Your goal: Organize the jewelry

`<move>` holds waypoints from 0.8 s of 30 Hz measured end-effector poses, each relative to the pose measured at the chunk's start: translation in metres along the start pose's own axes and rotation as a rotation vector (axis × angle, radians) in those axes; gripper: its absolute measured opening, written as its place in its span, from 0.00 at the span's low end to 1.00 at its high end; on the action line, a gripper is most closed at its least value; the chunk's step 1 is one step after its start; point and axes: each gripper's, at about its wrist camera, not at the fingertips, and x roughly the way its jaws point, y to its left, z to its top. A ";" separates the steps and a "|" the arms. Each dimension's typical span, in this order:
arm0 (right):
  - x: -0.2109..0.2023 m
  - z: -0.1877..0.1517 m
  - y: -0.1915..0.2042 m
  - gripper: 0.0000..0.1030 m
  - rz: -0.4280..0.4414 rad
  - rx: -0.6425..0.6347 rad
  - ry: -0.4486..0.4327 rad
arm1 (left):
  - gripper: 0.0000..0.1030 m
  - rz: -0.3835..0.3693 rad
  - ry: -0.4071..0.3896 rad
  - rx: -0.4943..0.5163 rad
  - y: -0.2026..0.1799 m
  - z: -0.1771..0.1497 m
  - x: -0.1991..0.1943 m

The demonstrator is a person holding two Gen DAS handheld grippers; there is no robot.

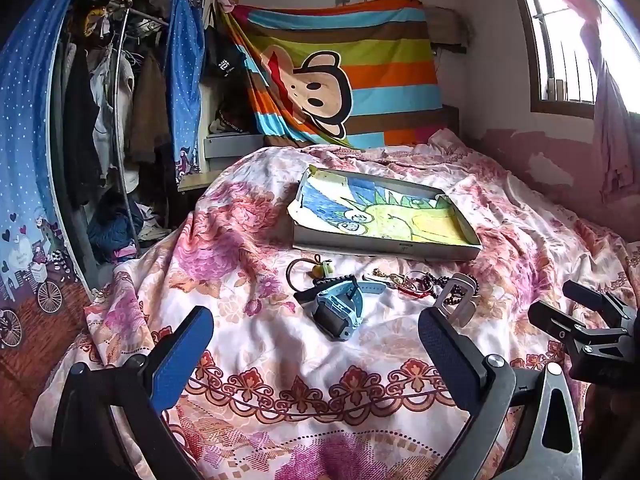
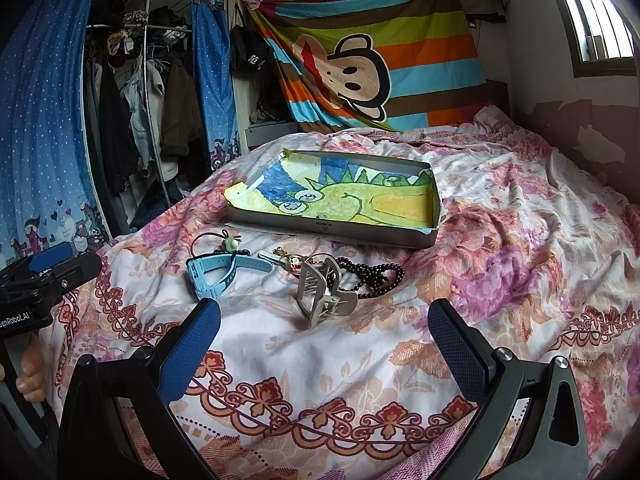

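Observation:
A shallow grey box lined with a crayon dinosaur drawing lies on the flowered bedspread. In front of it lie a light blue watch, a hair tie with a charm, a beige hair claw clip, a dark bead bracelet and a small tangle of gold and red chains. My left gripper is open, just short of the watch. My right gripper is open, just short of the claw clip. Both are empty.
The bed fills the view. An open wardrobe with hanging clothes stands at the left. A striped monkey blanket hangs behind the bed. A window is at the right. The right gripper's body shows at the left view's right edge.

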 end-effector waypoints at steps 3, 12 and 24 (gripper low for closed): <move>0.000 0.000 0.000 0.99 0.000 0.000 0.000 | 1.00 0.001 0.000 0.001 -0.001 -0.001 0.000; 0.000 0.000 0.000 0.99 0.000 0.001 0.001 | 1.00 0.002 0.000 0.003 -0.002 -0.001 0.000; 0.000 0.000 -0.001 0.99 0.001 0.002 0.003 | 1.00 0.001 0.002 0.003 -0.001 -0.001 0.000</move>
